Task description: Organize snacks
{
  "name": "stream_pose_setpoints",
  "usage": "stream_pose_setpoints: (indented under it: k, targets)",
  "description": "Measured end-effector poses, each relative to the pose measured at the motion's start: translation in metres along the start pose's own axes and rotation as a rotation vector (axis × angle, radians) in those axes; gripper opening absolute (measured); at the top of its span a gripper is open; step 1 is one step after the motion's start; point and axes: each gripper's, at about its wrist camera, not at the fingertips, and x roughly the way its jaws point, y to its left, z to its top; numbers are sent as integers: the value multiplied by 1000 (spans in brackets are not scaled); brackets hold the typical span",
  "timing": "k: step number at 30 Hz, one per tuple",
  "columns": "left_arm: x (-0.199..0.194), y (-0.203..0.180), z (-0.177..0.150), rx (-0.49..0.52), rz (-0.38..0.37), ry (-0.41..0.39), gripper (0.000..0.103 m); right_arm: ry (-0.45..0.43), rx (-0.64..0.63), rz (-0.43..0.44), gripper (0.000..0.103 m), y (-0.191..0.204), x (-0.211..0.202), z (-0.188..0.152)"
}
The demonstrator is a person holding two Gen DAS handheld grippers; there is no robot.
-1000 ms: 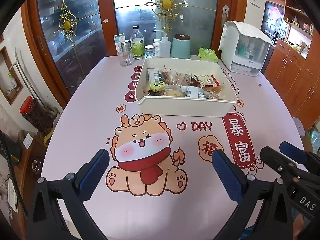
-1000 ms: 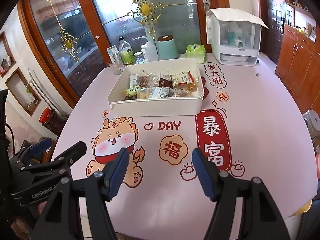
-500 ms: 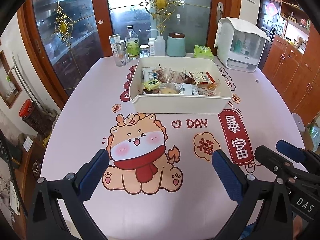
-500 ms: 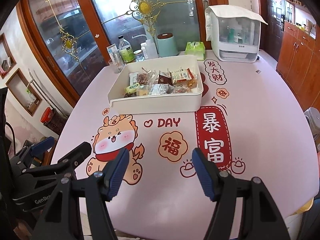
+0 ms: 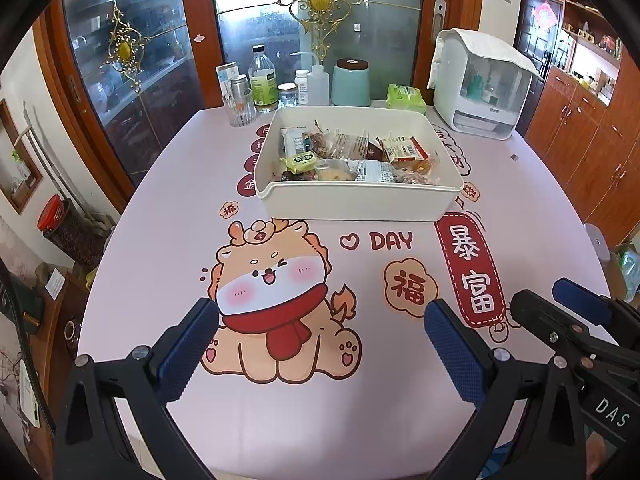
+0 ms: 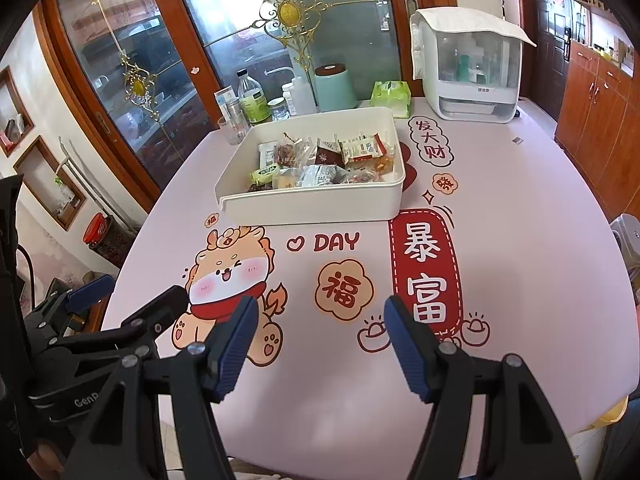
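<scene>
A white tray [image 5: 352, 200] [image 6: 312, 204] stands at the far middle of the pink cartoon-printed table, with several wrapped snacks [image 5: 352, 156] [image 6: 320, 160] lying in it. My left gripper [image 5: 320, 312] hovers open over the dragon print near the table's front edge, nothing between its blue pads. My right gripper [image 6: 320, 308] is open too, empty, over the red banner print. Each shows in the other's view: the right gripper [image 5: 540, 296] at the right edge, the left gripper [image 6: 140, 288] at the left. Both are well short of the tray.
Behind the tray stand bottles [image 5: 263, 80], a drinking glass [image 5: 240, 110], a teal canister [image 5: 351, 82], a green tissue pack [image 5: 406, 96] and a white covered appliance [image 5: 480, 88]. Glass doors close off the back. Wooden cabinets [image 5: 592, 128] line the right.
The left wrist view has drifted slightly, so the tray and prints sit a little further left in it. The right gripper is still. Both grippers stay open and empty.
</scene>
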Motion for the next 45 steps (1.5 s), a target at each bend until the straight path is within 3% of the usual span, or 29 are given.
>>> stream_pose_setpoints:
  k: [45]
  targets:
    - [12,-6,5,-1,-4,20,102,6,5,4,66,-3,2,3]
